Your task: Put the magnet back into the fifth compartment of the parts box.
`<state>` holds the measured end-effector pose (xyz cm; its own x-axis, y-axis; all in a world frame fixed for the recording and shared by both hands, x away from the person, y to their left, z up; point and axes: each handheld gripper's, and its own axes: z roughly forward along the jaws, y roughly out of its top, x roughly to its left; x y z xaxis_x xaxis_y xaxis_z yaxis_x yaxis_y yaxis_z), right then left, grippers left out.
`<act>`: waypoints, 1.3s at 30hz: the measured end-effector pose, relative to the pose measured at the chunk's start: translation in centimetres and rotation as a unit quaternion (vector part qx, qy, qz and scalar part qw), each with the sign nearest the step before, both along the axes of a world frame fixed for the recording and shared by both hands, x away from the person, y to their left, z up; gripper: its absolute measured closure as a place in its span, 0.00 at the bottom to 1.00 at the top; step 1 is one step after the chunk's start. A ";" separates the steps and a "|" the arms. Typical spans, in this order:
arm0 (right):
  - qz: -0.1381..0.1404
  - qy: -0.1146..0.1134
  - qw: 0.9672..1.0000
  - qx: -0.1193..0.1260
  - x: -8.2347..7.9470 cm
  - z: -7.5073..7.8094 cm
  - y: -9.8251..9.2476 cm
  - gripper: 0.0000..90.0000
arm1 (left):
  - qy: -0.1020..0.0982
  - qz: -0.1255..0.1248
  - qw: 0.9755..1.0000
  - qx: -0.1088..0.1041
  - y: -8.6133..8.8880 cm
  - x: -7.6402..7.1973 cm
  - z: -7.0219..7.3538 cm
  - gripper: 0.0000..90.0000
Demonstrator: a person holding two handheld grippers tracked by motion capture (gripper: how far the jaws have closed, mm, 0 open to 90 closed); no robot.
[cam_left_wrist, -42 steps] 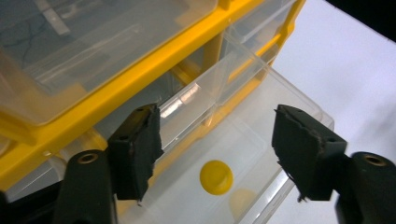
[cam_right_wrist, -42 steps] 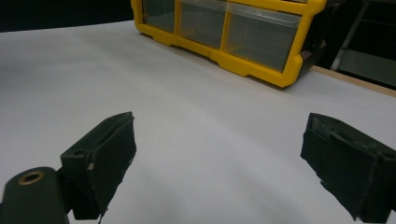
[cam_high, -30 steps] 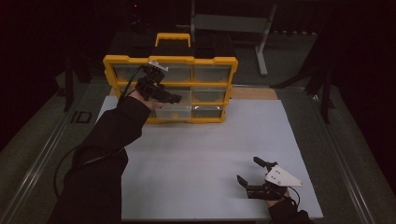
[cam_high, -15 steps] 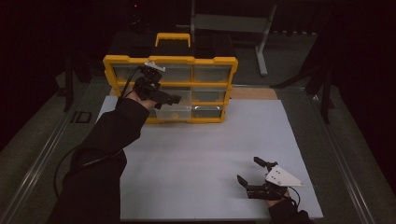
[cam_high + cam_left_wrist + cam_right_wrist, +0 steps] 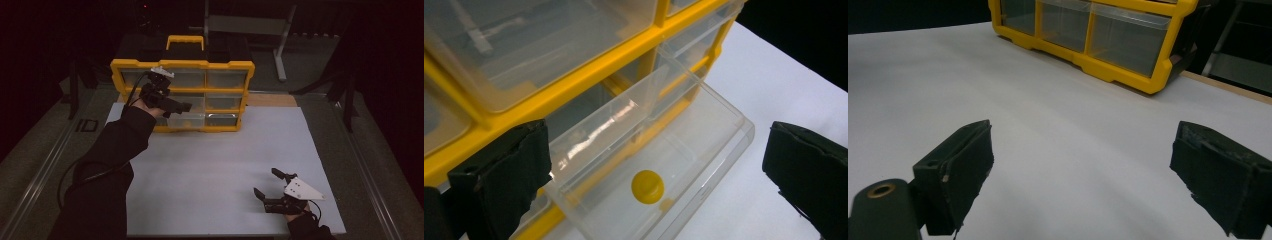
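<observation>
One yellow drawer organizer (image 5: 182, 95), upper centre of high view; one yellow carry handle (image 5: 185, 41) on top. Six clear drawers across its front, counting from high view, though dim light makes count unsure. One drawer (image 5: 659, 165) pulled out, one yellow round piece (image 5: 647, 186) inside. One white sheet (image 5: 225, 170) on table. Two grippers: left gripper (image 5: 181, 107), right gripper (image 5: 266, 184). Two fingers each.
</observation>
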<state>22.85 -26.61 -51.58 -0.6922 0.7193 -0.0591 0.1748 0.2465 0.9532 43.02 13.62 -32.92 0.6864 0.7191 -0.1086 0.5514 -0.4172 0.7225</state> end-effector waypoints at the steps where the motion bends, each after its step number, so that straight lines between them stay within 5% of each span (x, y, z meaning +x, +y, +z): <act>1: 0.000 0.000 1.000 0.000 0.0 0.0 0.0 0.11 | -0.004 0.003 1.000 0.002 0.1 -0.1 0.0 0.00; 12: 0.000 0.002 1.000 0.001 0.0 0.0 0.0 0.11 | -0.015 -0.006 1.000 -0.005 1.5 -0.4 0.2 0.00; 21: 0.000 0.003 1.000 0.000 0.0 0.0 0.0 0.11 | -0.061 -0.025 0.998 0.004 3.1 -1.0 -0.2 0.00; 39: 0.002 0.005 1.000 -0.001 0.0 -0.1 0.2 0.11 | -0.063 -0.016 0.997 -0.029 5.2 -2.2 -1.3 0.00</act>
<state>22.85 -26.46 -51.66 -0.6952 0.7169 -0.0528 0.1844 0.2488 0.9508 40.86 18.86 -34.20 0.7194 0.6919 -0.0609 0.4416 -0.3880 0.8090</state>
